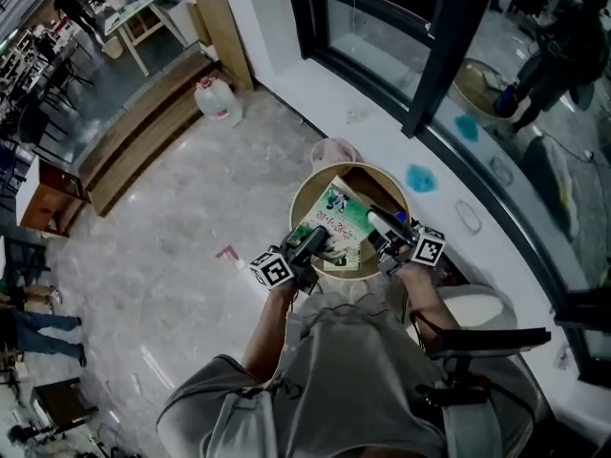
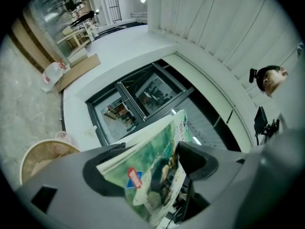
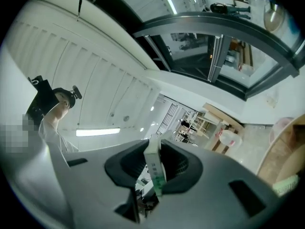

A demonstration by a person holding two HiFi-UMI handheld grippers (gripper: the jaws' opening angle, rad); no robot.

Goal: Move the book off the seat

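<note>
A book (image 1: 336,219) with a green picture cover hangs over a round wooden seat (image 1: 304,198), and both grippers hold it. My left gripper (image 1: 323,246) is shut on its near left edge. In the left gripper view the book (image 2: 147,175) fills the gap between the jaws of the left gripper (image 2: 151,168), its pages fanning upward. My right gripper (image 1: 379,227) is shut on the near right edge. In the right gripper view the book (image 3: 155,168) shows edge-on, pinched by the right gripper (image 3: 155,171). The seat (image 2: 40,159) lies low at the left.
A white window ledge (image 1: 382,127) and dark window frame run behind the seat. A pink thing (image 1: 334,151) lies just beyond it. On the marble floor stand a white jug (image 1: 218,98) and a wooden bench (image 1: 143,132). A chair (image 1: 477,342) is at my right.
</note>
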